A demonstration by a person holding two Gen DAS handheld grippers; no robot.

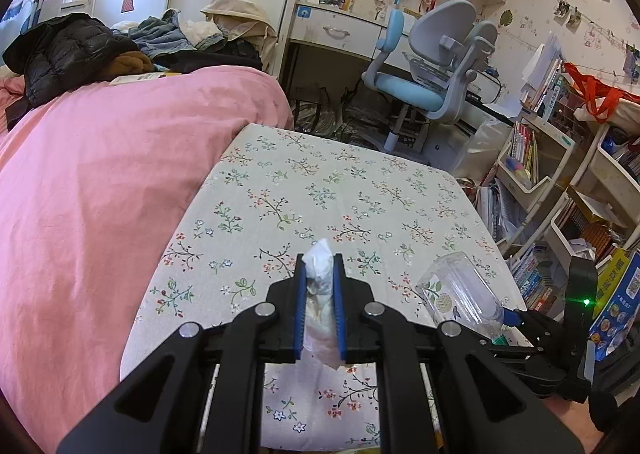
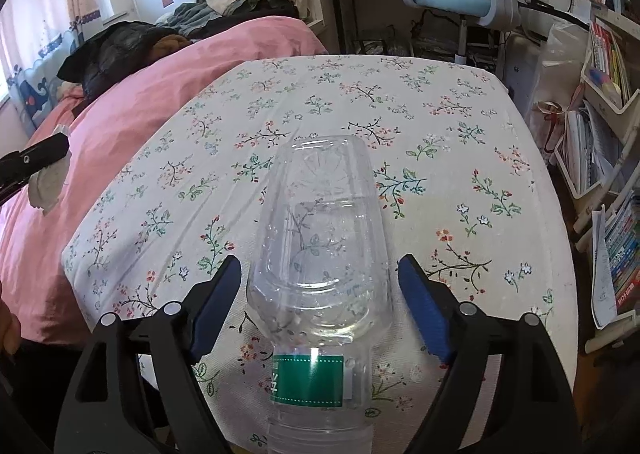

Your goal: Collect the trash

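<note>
My left gripper [image 1: 320, 266] is shut on a crumpled white tissue [image 1: 319, 294] and holds it above the floral tablecloth [image 1: 320, 189]. A clear plastic bottle [image 2: 320, 254] with a green label lies on the table [image 2: 460, 141] between the blue pads of my right gripper [image 2: 320, 274]. The jaws stand open, with a gap on each side of the bottle. The bottle [image 1: 460, 290] and the right gripper [image 1: 516, 318] also show at the right of the left wrist view. The left gripper with the tissue [image 2: 48, 177] shows at the left edge of the right wrist view.
A bed with a pink cover [image 1: 100, 181] and a pile of clothes [image 1: 80, 49] borders the table's left side. A blue-grey desk chair [image 1: 432, 65] and desk stand beyond the far edge. Shelves of books [image 1: 560, 189] crowd the right side.
</note>
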